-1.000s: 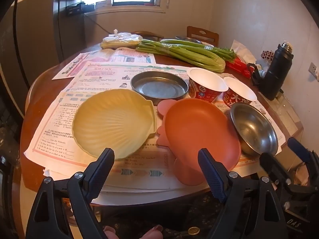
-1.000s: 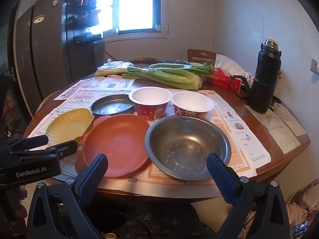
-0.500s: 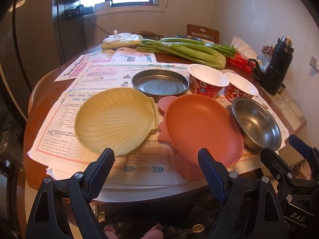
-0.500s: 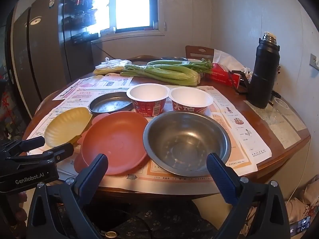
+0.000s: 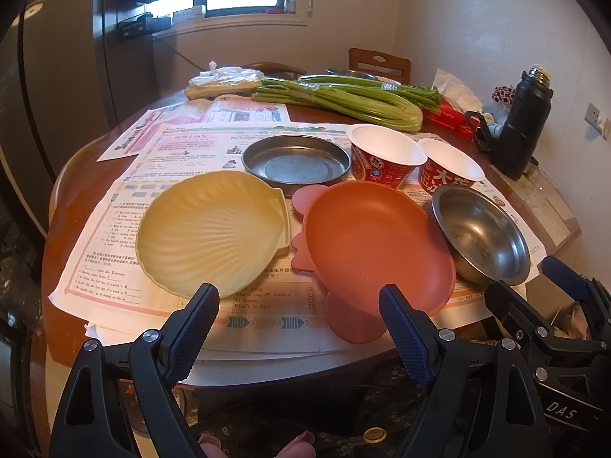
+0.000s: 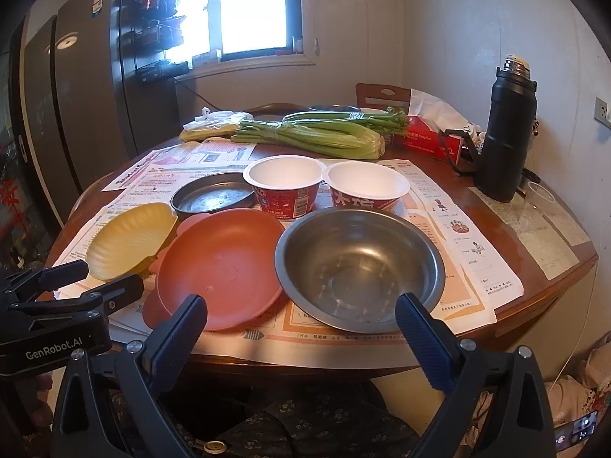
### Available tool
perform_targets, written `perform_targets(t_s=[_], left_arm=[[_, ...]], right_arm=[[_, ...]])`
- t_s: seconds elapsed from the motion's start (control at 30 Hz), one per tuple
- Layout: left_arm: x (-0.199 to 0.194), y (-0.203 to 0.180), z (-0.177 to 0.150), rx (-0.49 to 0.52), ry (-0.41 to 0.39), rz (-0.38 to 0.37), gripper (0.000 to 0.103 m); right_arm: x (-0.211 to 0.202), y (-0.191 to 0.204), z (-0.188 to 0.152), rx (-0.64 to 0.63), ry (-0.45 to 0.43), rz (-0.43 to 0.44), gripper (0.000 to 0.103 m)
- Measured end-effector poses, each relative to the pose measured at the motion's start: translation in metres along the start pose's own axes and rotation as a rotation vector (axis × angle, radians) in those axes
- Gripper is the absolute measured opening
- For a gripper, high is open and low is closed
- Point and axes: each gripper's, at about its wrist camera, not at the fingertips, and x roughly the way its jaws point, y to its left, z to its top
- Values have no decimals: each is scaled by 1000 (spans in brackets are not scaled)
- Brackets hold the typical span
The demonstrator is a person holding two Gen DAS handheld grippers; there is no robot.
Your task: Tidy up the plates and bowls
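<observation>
Both grippers hang level just off the near edge of the round wooden worktop (image 6: 515, 206), pointing across it, empty. The left gripper (image 5: 298, 311) has its jaws spread wide before the yellow shell-shaped plate (image 5: 210, 233) and the orange plate (image 5: 374, 244); the right gripper (image 6: 301, 315), just beside it on the right, likewise has its jaws spread wide, framing the steel bowl (image 6: 359, 267) without touching it. Printed paper sheets (image 5: 183, 145) cover most of the worktop, and all the dishes rest on them. Along the near edge, from left to right, sit the yellow plate, the orange plate and the steel bowl, rims touching or nearly so. Behind them stand a shallow steel pan (image 5: 296, 160) and two red paper bowls (image 6: 284, 185) side by side. At the far edge lie a bunch of celery (image 6: 317, 135) and a red tissue box (image 6: 427, 137); a black flask (image 6: 508, 129) stands upright toward the right edge. Beyond are a bright window (image 6: 252, 7), a dark refrigerator (image 6: 80, 87) to the left and a pale wall to the right.
</observation>
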Motion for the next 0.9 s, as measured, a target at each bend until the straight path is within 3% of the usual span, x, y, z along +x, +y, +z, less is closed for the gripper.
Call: perform_targets(t_s=[0.9], left_arm=[[-3, -1, -1, 7, -2, -3, 87]], right_arm=[[2, 6, -2, -14, 11, 26, 99]])
